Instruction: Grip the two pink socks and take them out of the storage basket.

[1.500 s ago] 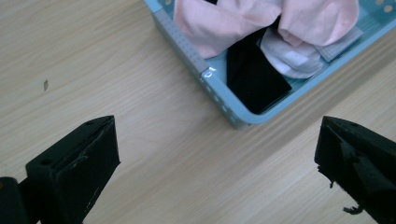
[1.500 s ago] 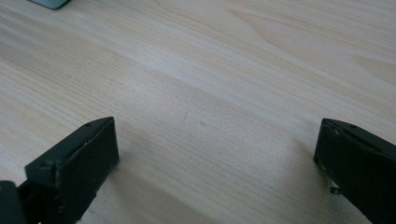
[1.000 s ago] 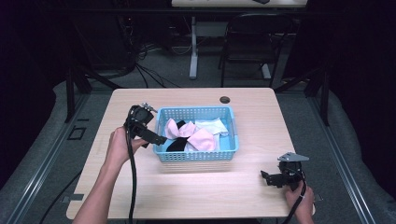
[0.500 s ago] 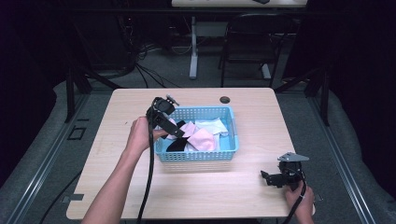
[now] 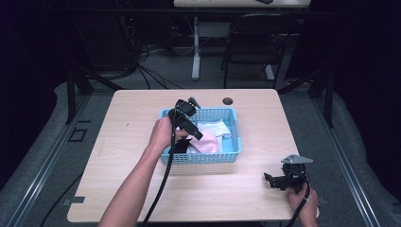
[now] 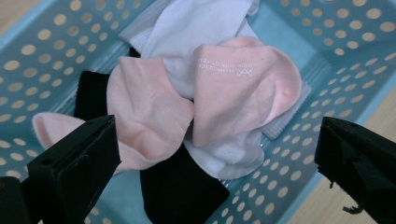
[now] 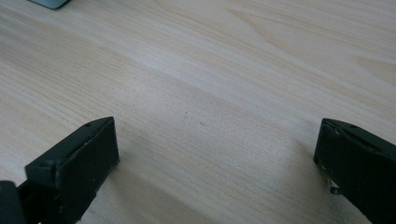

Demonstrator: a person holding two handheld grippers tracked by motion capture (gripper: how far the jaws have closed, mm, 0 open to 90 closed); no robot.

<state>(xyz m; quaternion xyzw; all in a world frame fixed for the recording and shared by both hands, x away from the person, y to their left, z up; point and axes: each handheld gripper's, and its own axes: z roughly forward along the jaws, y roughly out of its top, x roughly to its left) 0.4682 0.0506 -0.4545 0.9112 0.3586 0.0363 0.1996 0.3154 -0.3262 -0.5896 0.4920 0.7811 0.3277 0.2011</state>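
hovered left gripper [image 5: 189, 126] wide open over blue basket [image 6: 42, 51]. lay crumpled inside basket: pink socks [image 6: 243, 93] atop white and black ones. looked soft, light, floppy; best pinched at a raised fold. rested right gripper [image 5: 279, 179] open, well outside basket.

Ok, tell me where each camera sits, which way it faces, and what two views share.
High view: above the person's side, facing forward and down on the table; both forearms, left gripper and right gripper show.
Left gripper view: rides the left gripper, looks down between its open fingers at socks.
Right gripper view: rides the right gripper, faces bare tabletop between open fingers.
Shared: the blue basket shows in the high and left gripper views.
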